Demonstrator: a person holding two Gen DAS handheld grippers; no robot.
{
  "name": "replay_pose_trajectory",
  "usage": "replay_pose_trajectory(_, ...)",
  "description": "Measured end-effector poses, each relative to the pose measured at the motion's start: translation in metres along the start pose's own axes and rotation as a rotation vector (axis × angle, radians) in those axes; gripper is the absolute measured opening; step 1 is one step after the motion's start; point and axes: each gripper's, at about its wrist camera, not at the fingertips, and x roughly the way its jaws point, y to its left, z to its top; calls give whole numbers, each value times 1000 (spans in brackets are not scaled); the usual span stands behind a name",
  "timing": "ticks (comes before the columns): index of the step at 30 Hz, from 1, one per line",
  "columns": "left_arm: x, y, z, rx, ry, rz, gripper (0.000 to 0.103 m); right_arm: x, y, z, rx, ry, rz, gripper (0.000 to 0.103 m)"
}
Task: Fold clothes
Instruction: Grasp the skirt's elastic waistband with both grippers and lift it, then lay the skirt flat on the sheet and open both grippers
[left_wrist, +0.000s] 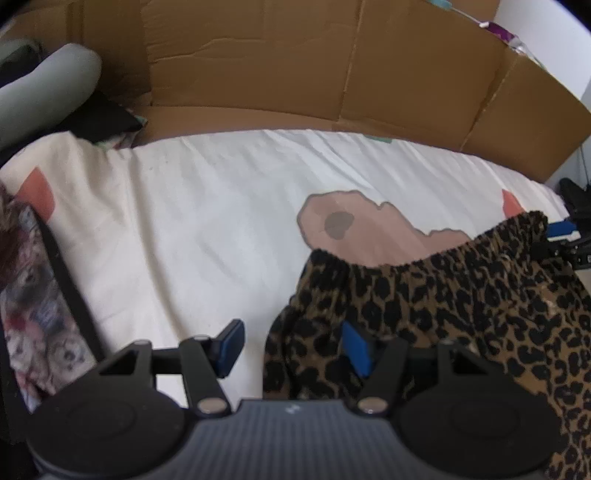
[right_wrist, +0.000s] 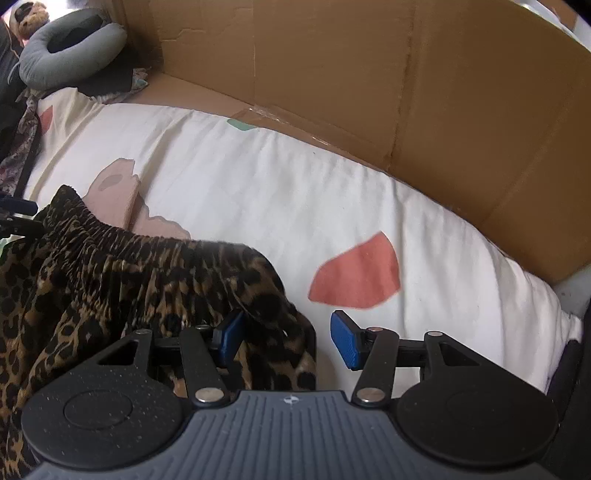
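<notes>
**A:** Where is the garment now, and what are your claws doing?

**B:** The leopard-print garment lies on the bed, its gathered elastic band turned toward the cardboard wall. Your left claw is spread wide at one corner of the band, one pad over the cloth, and grips nothing. Your right claw is also spread, at the other corner, with cloth between its pads but not pinched.

**A:** How will the cloth handle?

**B:** I judge it thin, light and limp, so it will sag and slide. Take it by the elastic band, which is thicker and gives you more to pinch.

**A:** Is anything in the way?

**B:** The cardboard wall stands close behind the bed. A patterned cloth lies at the left, and a grey cushion in the far corner.
</notes>
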Motion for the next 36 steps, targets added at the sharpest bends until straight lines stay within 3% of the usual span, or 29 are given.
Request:
replay_pose_trajectory(3, 8, -4, 3, -8, 13, 1, 61, 7, -4, 5, 57, 15, -6, 51)
replay_pose_trajectory(4, 11, -5, 3, -5, 21, 0, 59, 9, -6, 6, 82, 22, 1, 39)
replay_pose_trajectory(7, 16, -8, 2, 1, 33, 1, 55, 15, -12, 8, 145, 33, 13, 28)
replay_pose_trajectory(12, 16, -12, 3, 12, 37, 3, 34, 18, -13, 7, 175, 39, 18, 18)
replay_pose_trajectory(13, 14, -13, 3, 21, 32, 18, 24, 16, -13, 8, 176, 36, 17, 16)
replay_pose_trajectory(14, 11, -12, 3, 21, 21, 24, 21, 15, -12, 8, 177, 32, 16, 14)
replay_pose_trajectory(16, 3, -10, 4, 16, -3, 31, 15, 8, -12, 11, 179, 17, 17, 13)
replay_pose_trajectory(26, -43, -1, 44, -6, -151, 102, 14, -28, -4, 49, 179, -114, -8, 11)
replay_pose_trajectory(36, -36, -7, 76, 1, -156, 172, 14, -14, -7, 90, 172, -115, -51, 11)
